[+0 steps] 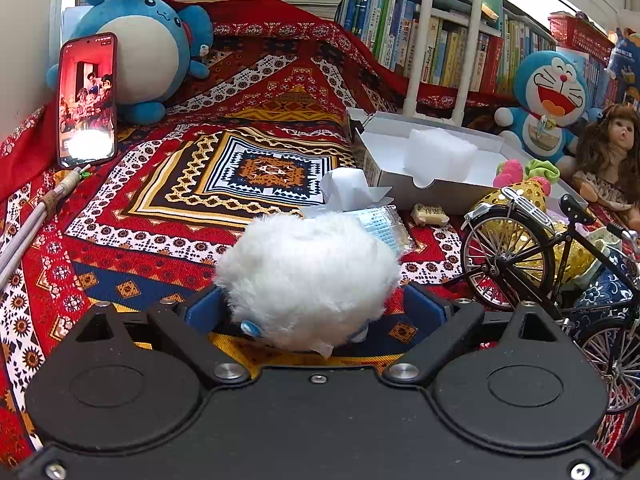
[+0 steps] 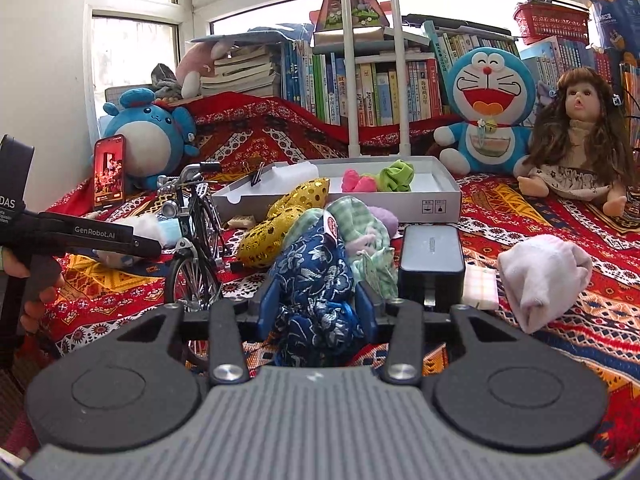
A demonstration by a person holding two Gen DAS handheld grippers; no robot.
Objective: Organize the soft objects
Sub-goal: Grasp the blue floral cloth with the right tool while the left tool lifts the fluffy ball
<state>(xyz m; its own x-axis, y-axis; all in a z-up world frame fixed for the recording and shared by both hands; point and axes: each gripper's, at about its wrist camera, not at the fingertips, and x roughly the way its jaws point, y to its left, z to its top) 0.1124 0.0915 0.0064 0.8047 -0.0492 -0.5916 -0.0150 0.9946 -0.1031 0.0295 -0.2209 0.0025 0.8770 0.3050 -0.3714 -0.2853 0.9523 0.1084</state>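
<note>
Both grippers loaded with soft items; white box is the likely drop target.
Left wrist view: left gripper (image 1: 316, 312) spread wide round the white fluffy toy (image 1: 308, 276), centre frame; pad contact unclear. White box (image 1: 452, 194) upper right, so lift clear of model bicycle (image 1: 552, 264).
Right wrist view: right gripper (image 2: 318, 306) pinches blue floral cloth (image 2: 316, 280), lower centre; raise before crossing the pile.

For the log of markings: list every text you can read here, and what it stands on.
"GenRobot.AI": on the left gripper's arm, right wrist view.
"DAS": partly cut off, on the black body behind it.
Book spines: Chinese print, too small to read.
White box: symbols only.
Snack packet: blurred.
</note>
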